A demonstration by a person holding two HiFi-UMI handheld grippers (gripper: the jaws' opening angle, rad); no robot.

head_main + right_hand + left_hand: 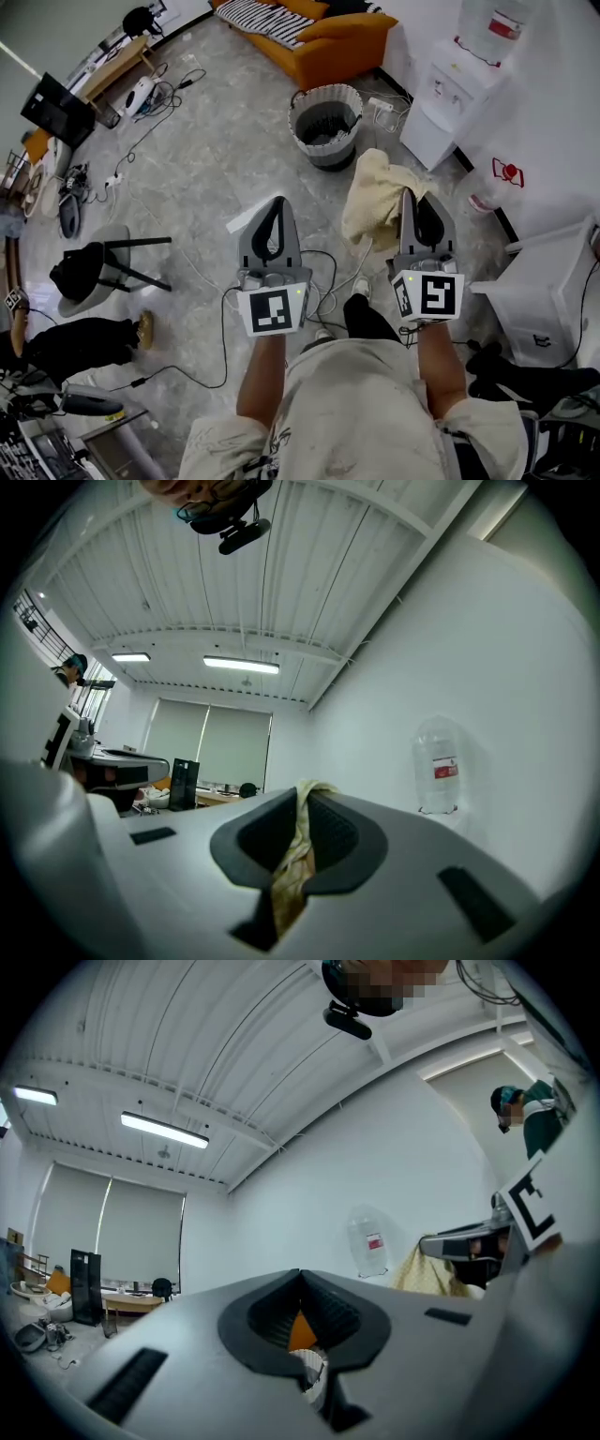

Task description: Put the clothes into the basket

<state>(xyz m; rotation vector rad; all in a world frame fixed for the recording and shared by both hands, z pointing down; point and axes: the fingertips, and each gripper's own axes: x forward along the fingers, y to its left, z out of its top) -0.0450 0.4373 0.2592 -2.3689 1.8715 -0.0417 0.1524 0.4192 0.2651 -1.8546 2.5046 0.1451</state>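
The task is not yet done: the yellow cloth (372, 199) hangs in the air from the right tool (409, 192), well short of the basket (349, 94), which stands on the floor (216, 141) ahead, near the sofa (328, 42). The basket's inside looks dark, and I cannot tell whether any clothes already lie in it. By my reading, what is left is to carry the cloth over the rim and let it go.

In the right gripper view the jaws are nearly together and pinch a fold of the cloth, which runs up between them and over the tips. The left tool (279, 200) is level beside it, its jaws closed tip to tip with nothing between them, touching nothing
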